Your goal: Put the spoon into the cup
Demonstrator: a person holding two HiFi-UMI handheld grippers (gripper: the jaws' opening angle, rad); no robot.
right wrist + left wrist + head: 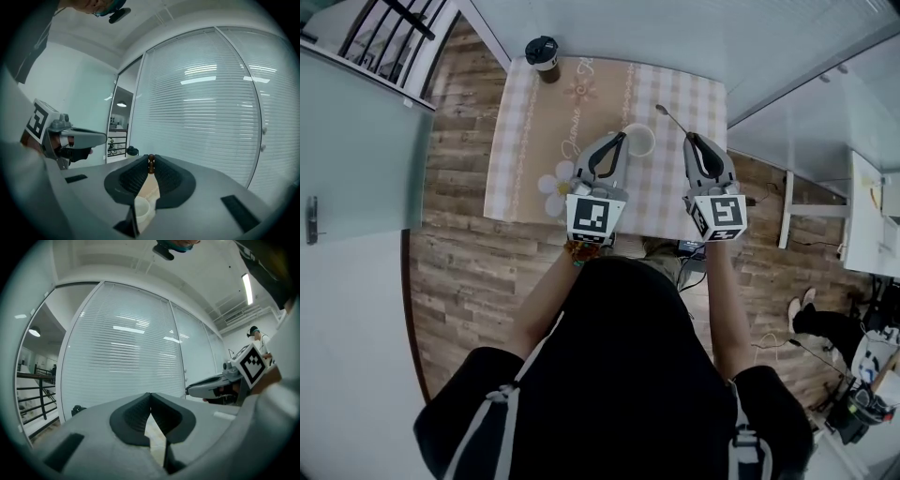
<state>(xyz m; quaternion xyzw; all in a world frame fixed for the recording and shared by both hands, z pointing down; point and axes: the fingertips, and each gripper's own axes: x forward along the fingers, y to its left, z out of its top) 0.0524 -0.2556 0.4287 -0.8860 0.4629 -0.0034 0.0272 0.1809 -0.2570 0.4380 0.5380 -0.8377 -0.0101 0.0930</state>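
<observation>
A white cup (640, 141) stands on the checked tablecloth (525, 141), right of the middle. My left gripper (622, 137) is shut and empty, its tip at the cup's left rim; in its own view the jaws (150, 394) meet with nothing between them. My right gripper (687, 137) is shut on a thin dark spoon (670, 119), which sticks out past its tip to the upper left, just right of the cup. In the right gripper view the spoon's brown handle (151, 164) is pinched at the tips, and the cup (143, 208) shows low between the jaws.
A brown paper cup with a black lid (544, 56) stands at the table's far left corner. A black railing (389, 33) is beyond at the upper left, a white desk (867, 216) at the right. Wood floor surrounds the small table.
</observation>
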